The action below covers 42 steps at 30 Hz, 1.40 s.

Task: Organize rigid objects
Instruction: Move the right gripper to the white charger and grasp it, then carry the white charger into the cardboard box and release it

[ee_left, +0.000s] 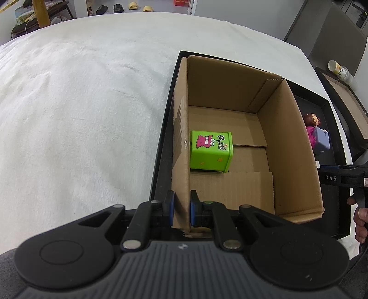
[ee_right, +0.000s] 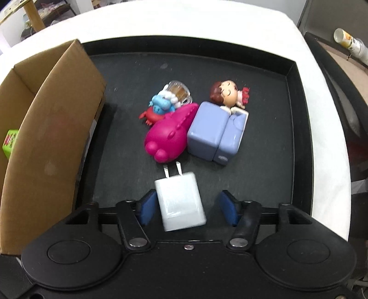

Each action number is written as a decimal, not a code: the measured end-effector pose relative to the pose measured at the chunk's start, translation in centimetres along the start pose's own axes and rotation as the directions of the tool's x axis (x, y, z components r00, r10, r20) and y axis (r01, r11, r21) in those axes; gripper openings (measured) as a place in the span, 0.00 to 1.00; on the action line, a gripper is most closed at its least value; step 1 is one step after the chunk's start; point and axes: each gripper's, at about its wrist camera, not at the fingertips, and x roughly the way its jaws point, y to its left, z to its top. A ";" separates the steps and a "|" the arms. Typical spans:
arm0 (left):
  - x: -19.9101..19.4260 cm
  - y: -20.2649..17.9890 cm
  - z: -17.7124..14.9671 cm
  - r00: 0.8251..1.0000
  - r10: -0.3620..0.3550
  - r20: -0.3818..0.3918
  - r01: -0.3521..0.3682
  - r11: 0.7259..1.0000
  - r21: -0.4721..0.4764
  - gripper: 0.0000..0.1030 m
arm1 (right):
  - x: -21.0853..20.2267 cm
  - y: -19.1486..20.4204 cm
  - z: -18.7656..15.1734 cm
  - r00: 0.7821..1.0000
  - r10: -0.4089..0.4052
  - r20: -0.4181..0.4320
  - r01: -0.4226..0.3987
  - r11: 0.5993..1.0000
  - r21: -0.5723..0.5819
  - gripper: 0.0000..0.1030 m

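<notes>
My left gripper (ee_left: pixel 182 208) is shut on the near left wall of the cardboard box (ee_left: pixel 181 128), which stands in the black tray (ee_left: pixel 161 147). A green toy cube (ee_left: pixel 210 150) lies inside the box. In the right wrist view, my right gripper (ee_right: pixel 187 207) is open around a white plug charger (ee_right: pixel 180 203) that lies on the tray (ee_right: pixel 230 66); the left pad touches it and the right pad stands apart. Beyond it lie a pink crocodile toy (ee_right: pixel 169 138), a lilac block (ee_right: pixel 217 135), a doll figure (ee_right: pixel 227 95) and a blue figure with a clear mug (ee_right: pixel 168 101).
The tray sits on a white fluffy cloth (ee_left: pixel 80 115). The cardboard box (ee_right: pixel 50 128) stands at the tray's left in the right wrist view. A bottle (ee_right: pixel 352 44) and a dark chair (ee_right: pixel 340 103) are off to the right. Shoes lie on the far floor (ee_left: pixel 119 8).
</notes>
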 end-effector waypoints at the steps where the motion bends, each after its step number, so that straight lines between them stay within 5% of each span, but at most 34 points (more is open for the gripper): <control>1: 0.0 0.0 0.0 1.000 -0.002 0.000 0.002 1.000 -0.004 0.12 | -0.1 -0.1 -0.1 1.000 -0.003 0.003 0.003 1.000 0.002 0.48; 3: 0.0 0.1 0.0 1.000 -0.006 0.003 0.006 1.000 -0.009 0.12 | -0.6 -0.1 -0.6 1.000 -0.001 0.006 0.001 1.000 0.012 0.36; 10: 0.0 0.0 -0.1 1.000 -0.005 0.008 0.005 1.000 0.000 0.12 | -1.6 -1.3 -0.7 0.998 0.055 -0.040 -0.051 0.996 0.077 0.35; 42: -0.1 -0.2 -0.5 1.000 -0.005 0.020 0.005 1.000 -0.001 0.12 | -12.7 1.0 2.8 0.982 0.086 0.168 -0.099 0.993 0.070 0.35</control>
